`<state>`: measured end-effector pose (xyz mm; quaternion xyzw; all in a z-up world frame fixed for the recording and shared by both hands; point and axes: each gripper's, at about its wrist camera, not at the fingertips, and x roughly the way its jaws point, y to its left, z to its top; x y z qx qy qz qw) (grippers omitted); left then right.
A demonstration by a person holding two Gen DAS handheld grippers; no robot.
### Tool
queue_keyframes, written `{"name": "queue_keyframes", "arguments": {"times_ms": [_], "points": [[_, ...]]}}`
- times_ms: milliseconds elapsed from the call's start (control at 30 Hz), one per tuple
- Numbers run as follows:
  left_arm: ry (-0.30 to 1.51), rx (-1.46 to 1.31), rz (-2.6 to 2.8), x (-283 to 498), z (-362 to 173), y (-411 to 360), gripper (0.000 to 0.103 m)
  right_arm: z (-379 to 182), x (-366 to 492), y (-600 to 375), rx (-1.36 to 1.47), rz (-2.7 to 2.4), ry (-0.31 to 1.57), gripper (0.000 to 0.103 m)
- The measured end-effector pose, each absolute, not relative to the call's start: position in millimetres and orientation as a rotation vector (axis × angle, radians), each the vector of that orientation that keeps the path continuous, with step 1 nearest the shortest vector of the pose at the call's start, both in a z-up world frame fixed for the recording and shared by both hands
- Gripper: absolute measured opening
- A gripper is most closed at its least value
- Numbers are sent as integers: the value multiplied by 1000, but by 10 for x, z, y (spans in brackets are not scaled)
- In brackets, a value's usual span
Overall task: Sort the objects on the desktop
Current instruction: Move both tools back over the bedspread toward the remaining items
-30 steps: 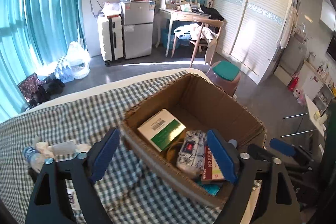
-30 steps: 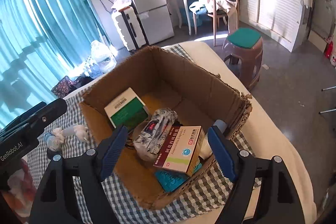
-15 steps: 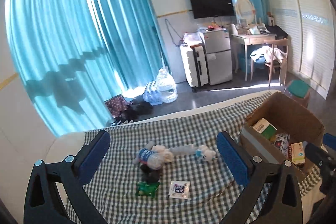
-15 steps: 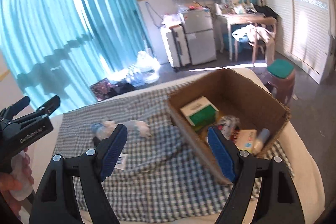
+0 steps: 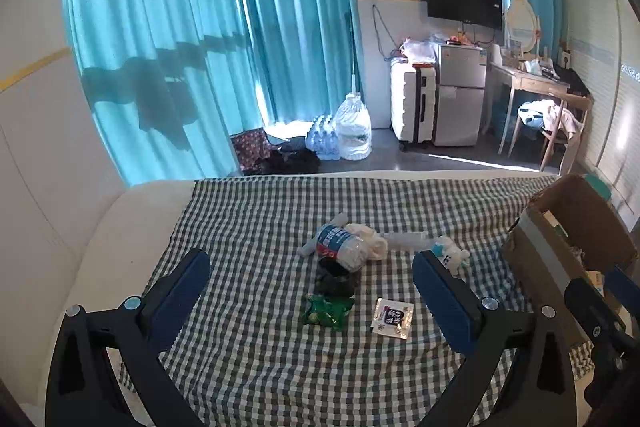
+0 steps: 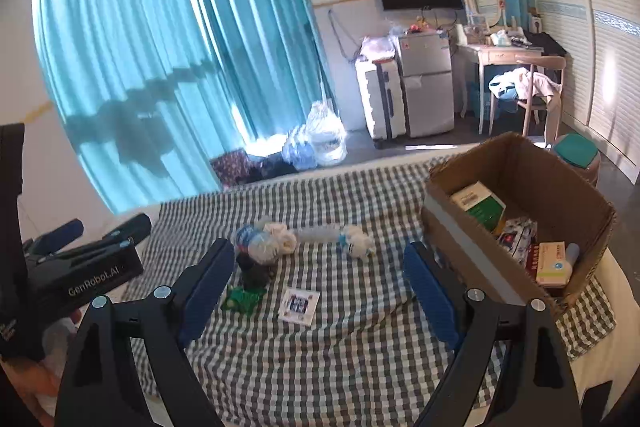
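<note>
Loose things lie in the middle of the checked cloth (image 5: 260,227): a water bottle (image 5: 338,245), a white cloth (image 5: 370,241), a small white plush toy (image 5: 450,255), a black lump (image 5: 336,277), a green packet (image 5: 326,313) and a white sachet (image 5: 392,317). My left gripper (image 5: 310,259) hangs above and short of them, open wide and empty. The right gripper (image 6: 318,251) also stands back from the bottle (image 6: 256,241) and sachet (image 6: 300,301); its jaws are opening with nothing between them. The cardboard box (image 6: 520,163) at the right holds several packs.
The cloth covers a cream bed (image 5: 120,235) whose bare edge runs along the left. Beyond it are teal curtains (image 5: 200,47), water bottles on the floor (image 5: 340,135), a suitcase, a small fridge and a desk. A hand holds the left gripper (image 6: 80,259).
Both views have swung left and drawn back, from right over the box to the loose things on the cloth. The left jaws stand wider than before.
</note>
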<state>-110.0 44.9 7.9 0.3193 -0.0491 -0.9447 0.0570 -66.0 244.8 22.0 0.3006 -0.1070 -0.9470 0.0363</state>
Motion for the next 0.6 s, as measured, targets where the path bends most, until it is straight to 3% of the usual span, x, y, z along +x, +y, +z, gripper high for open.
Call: {"name": "queue_keyframes", "arguments": {"times_ms": [600], "points": [[56, 1301, -2747, -1672, -1446, -335, 103, -1110, -1403, 1908, 1290, -2736, -106, 87]]}}
